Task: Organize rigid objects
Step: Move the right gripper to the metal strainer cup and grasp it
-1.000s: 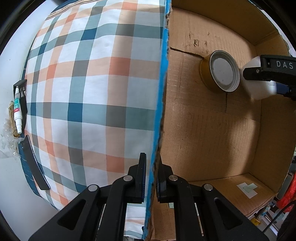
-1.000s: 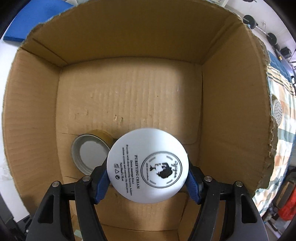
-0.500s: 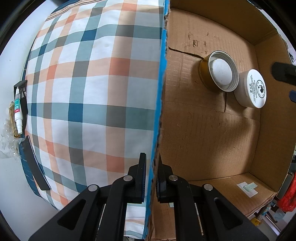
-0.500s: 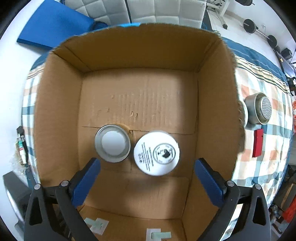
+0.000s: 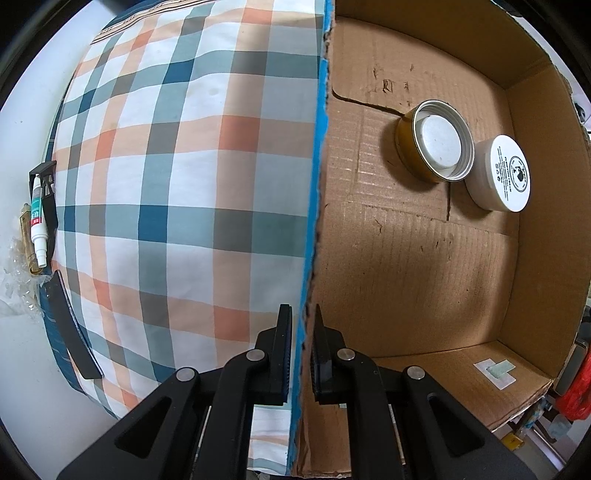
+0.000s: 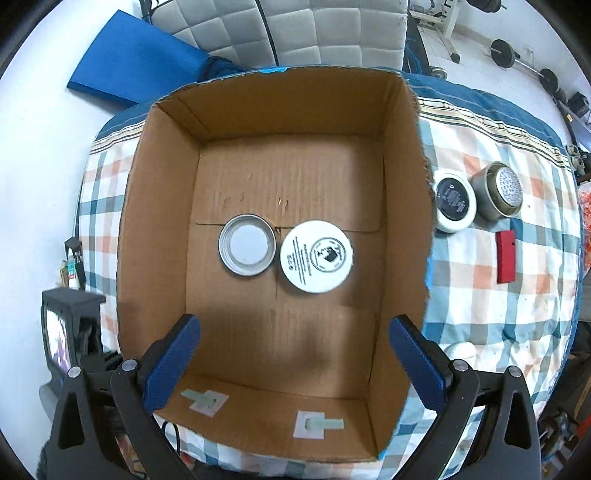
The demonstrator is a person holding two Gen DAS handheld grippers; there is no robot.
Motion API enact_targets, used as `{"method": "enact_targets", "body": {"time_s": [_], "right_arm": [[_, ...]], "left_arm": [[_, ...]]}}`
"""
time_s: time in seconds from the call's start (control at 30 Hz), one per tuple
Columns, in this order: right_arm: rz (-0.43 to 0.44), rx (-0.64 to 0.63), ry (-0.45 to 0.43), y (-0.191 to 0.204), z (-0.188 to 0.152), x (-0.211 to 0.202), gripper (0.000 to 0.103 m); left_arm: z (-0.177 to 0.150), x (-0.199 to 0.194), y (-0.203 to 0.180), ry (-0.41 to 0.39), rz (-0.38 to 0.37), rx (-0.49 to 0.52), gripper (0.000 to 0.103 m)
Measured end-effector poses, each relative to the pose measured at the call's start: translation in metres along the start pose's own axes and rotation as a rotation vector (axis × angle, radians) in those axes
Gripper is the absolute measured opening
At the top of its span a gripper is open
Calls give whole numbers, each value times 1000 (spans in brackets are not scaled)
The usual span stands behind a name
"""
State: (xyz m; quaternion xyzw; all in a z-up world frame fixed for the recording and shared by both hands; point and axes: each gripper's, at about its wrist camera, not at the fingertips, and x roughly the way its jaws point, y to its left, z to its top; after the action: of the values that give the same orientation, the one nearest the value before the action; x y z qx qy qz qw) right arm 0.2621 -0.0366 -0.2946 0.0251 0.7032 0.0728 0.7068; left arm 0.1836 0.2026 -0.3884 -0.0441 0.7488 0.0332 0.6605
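An open cardboard box (image 6: 159, 206) stands on a plaid cloth. Inside it lie a gold-rimmed jar lid (image 6: 246, 244) and beside it a white cream jar (image 6: 316, 256); both also show in the left wrist view, the lid (image 5: 436, 146) and the jar (image 5: 498, 173). My left gripper (image 5: 300, 332) is shut on the box's wall (image 5: 314, 184). My right gripper (image 6: 295, 343) is open and empty, high above the box. On the cloth right of the box lie a white jar with a dark top (image 6: 453, 202), a metal tin (image 6: 498, 190) and a red block (image 6: 505, 256).
A glue tube (image 5: 38, 221) and a black clip (image 5: 43, 177) lie at the cloth's left edge. A blue mat (image 6: 136, 66) and a grey quilted cushion (image 6: 295, 29) lie behind the box. A small white object (image 6: 460, 350) lies at the right front.
My right gripper opened and let go of the white cream jar beside the lid in the box, then rose and drew back. My left gripper has stayed on the box wall.
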Motion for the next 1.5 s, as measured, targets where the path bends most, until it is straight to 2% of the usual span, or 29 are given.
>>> {"method": "enact_targets", "body": {"time_s": [0.4, 0.73, 0.87, 0.97, 1.03, 1.1, 1.2, 1.37, 1.5], "right_arm": [[28, 51, -35, -31, -22, -30, 103], [24, 161, -97, -79, -21, -55, 103], [0, 245, -157, -110, -15, -64, 103], [-77, 321, -256, -140, -8, -69, 103], [-93, 377, -309, -160, -3, -69, 103], [-82, 451, -354, -184, 3, -60, 103], [-80, 569, -305, -216, 17, -34, 103], [-113, 638, -248, -250, 52, 21, 103], [-142, 656, -216, -261, 74, 56, 101]], "left_arm": [[0, -3, -5, 1, -1, 1, 6], [0, 0, 1, 5, -7, -7, 6], [2, 1, 2, 7, -6, -9, 6], [3, 0, 1, 5, -5, -12, 6], [5, -1, 0, 4, -6, -16, 6], [6, -1, -1, 3, 2, -18, 6], [7, -1, -1, 3, 8, -32, 6], [7, 3, -2, 13, 15, -48, 6], [10, 4, -2, 20, 13, -54, 7]]}}
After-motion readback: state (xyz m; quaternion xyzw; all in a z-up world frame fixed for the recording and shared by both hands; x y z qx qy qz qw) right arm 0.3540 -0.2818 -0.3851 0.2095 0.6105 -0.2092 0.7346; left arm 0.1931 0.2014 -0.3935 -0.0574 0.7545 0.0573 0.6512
